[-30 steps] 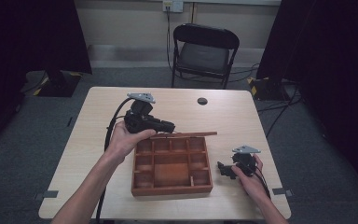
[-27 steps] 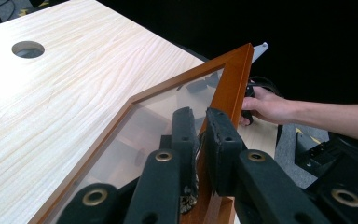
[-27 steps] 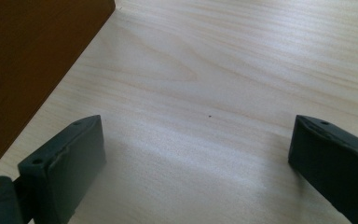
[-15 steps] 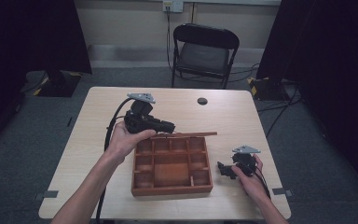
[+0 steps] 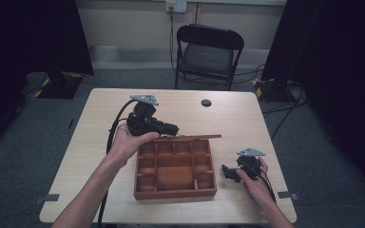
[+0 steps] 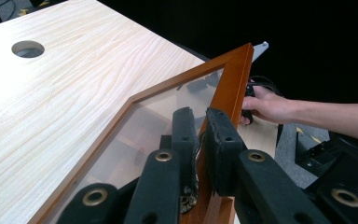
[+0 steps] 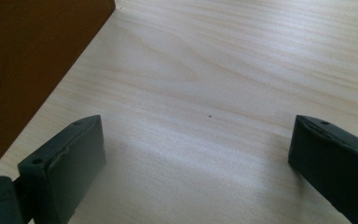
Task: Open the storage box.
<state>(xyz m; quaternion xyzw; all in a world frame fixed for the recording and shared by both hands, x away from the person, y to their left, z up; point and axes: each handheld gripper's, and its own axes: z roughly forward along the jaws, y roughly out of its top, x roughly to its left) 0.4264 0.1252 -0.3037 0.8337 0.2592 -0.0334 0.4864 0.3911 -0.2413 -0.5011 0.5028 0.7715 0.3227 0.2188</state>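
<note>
High view, lid [image 5: 190, 137] edge-on (long axis left-right), left tongs [image 5: 173, 129] clamping.

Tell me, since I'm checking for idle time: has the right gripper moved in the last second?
No. The right gripper sits open at the same spot beside the wooden box.

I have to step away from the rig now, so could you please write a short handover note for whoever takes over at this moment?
Left gripper: shut on the lid frame's wooden edge, holding the glass-paned lid raised along the far side of the wooden box.
Right gripper: open, holding nothing, low over the bare table just right of the box.
Done: the lid is lifted and the box's compartments are exposed; they look empty from the high view.
Left: swing the lid fully back or set it down; I cannot tell whether it is hinged.
</note>
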